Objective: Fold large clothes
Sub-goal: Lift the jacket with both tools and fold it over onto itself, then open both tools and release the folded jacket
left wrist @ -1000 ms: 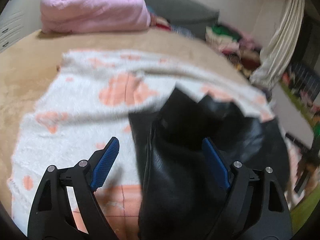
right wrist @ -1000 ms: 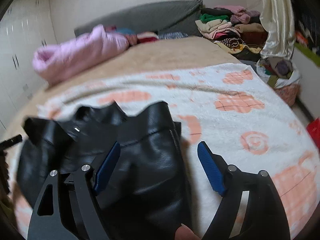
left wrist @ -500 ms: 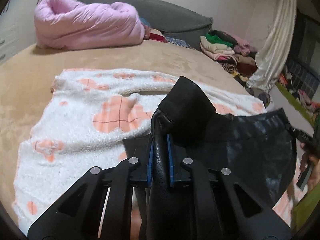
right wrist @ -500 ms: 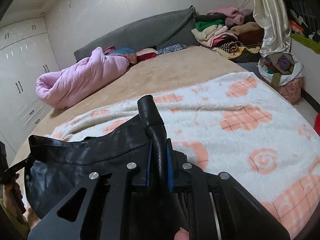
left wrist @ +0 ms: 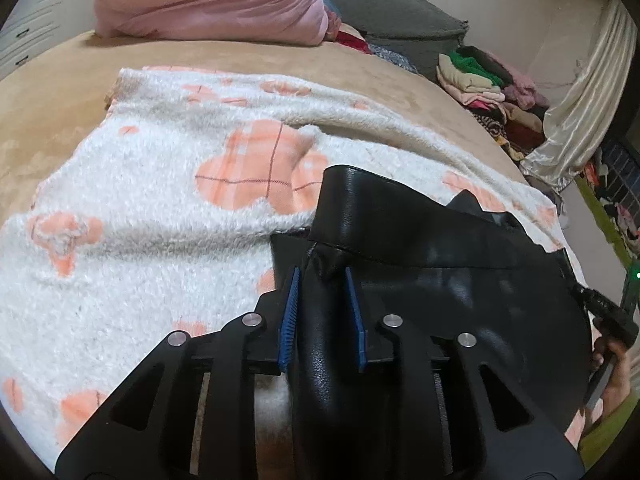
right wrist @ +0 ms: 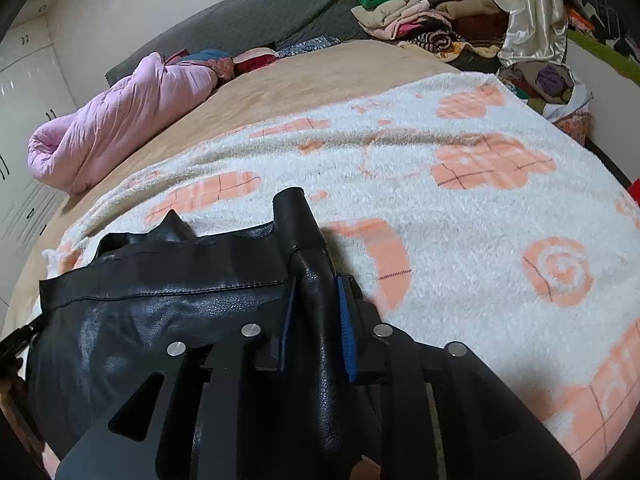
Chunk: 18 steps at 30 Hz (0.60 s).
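A black leather garment (left wrist: pixel 460 280) lies stretched over a white blanket with orange flowers (left wrist: pixel 160 208) on the bed. My left gripper (left wrist: pixel 322 276) is shut on the garment's left top corner, a fold of leather between the blue pads. My right gripper (right wrist: pixel 316 284) is shut on the garment (right wrist: pixel 160 320) at its right top corner. The waist edge runs taut between the two grippers. The right gripper shows at the right edge of the left wrist view (left wrist: pixel 608 320).
A pink rolled duvet (left wrist: pixel 208 0) and a grey headboard cushion (left wrist: pixel 392 12) lie at the far end of the tan bed (right wrist: pixel 320 76). A pile of folded clothes (right wrist: pixel 420 20) and a cream curtain (right wrist: pixel 528 4) stand at the far right. A bag of clothes (right wrist: pixel 548 84) sits beside the bed.
Both grippers shut on the garment's corners, lifted it, and have since lowered it towards the blanket with the waist edge spread flatter; the pads stand slightly further apart on the leather.
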Available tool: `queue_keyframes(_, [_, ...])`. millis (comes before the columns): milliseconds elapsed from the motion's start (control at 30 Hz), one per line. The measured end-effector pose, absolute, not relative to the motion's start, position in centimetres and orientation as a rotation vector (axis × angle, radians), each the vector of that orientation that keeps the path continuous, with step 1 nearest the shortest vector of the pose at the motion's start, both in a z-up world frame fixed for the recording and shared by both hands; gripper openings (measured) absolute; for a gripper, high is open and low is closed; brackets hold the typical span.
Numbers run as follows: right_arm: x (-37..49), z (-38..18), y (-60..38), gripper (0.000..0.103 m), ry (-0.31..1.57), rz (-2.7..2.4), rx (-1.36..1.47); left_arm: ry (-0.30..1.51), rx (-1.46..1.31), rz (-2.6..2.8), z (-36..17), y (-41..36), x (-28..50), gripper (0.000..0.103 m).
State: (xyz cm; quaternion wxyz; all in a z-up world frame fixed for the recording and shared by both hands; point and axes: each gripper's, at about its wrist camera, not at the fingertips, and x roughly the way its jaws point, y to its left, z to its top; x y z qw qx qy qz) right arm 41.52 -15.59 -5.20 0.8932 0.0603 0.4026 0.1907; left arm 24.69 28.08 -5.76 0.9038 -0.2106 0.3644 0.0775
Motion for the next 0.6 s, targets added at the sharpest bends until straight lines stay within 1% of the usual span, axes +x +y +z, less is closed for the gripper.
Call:
queue_keyframes(100, [41.2, -5.1, -15.4, 0.021, 0.843, 0.391, 0.116, 0.749, -0.441, 0.176, -5.4, 28.3, 24.4, 0.027])
queue_keyframes(133, [41.1, -5.0, -15.5, 0.021, 0.841, 0.390, 0.114, 0.748, -0.439, 0.180, -5.2, 28.3, 24.3, 0.029])
queue_keyframes(200, [40.7, -4.8, -15.6, 0.025, 0.839, 0.386, 0.116, 0.745, -0.425, 0.186, -4.8, 28.2, 24.1, 0.030])
queue_keyframes(233, [40.6, -4.6, -15.7, 0.028, 0.840, 0.383, 0.118, 0.746, -0.407, 0.192, -4.5, 28.0, 24.0, 0.034])
queue_keyframes(267, [40.4, -4.4, -15.9, 0.033, 0.843, 0.380, 0.118, 0.742, -0.392, 0.199, -4.2, 27.8, 23.8, 0.037])
queue_keyframes(300, [40.2, -4.3, -16.1, 0.043, 0.847, 0.371, 0.115, 0.739, -0.381, 0.202, -3.8, 27.6, 23.5, 0.045])
queue_keyframes(333, [40.1, -4.2, -16.2, 0.045, 0.848, 0.366, 0.113, 0.738, -0.379, 0.202, -3.6, 27.6, 23.5, 0.051])
queue_keyframes(367, [39.9, -4.0, -16.4, 0.046, 0.846, 0.366, 0.116, 0.736, -0.380, 0.197, -3.3, 27.5, 23.4, 0.051])
queue_keyframes(433, [39.7, -3.8, -16.9, 0.051, 0.845, 0.365, 0.129, 0.739, -0.379, 0.194, -3.0, 27.4, 23.4, 0.052])
queue_keyframes(467, [39.5, -3.6, -17.1, 0.057, 0.844, 0.362, 0.135, 0.741, -0.375, 0.196, -2.9, 27.3, 23.3, 0.052])
queue_keyframes(500, [39.1, -3.4, -17.5, 0.061, 0.841, 0.367, 0.147, 0.745, -0.369, 0.197, -2.7, 27.2, 23.2, 0.057])
queue_keyframes(533, [38.8, -3.1, -17.9, 0.063, 0.835, 0.374, 0.161, 0.755, -0.360, 0.198, -2.6, 27.1, 23.1, 0.071])
queue_keyframes(567, [38.2, -2.9, -18.6, 0.069, 0.821, 0.378, 0.193, 0.756, -0.353, 0.199, -2.4, 26.9, 22.9, 0.075])
queue_keyframes(600, [37.8, -2.7, -19.1, 0.074, 0.817, 0.380, 0.222, 0.753, -0.349, 0.192, -2.1, 26.7, 22.7, 0.075])
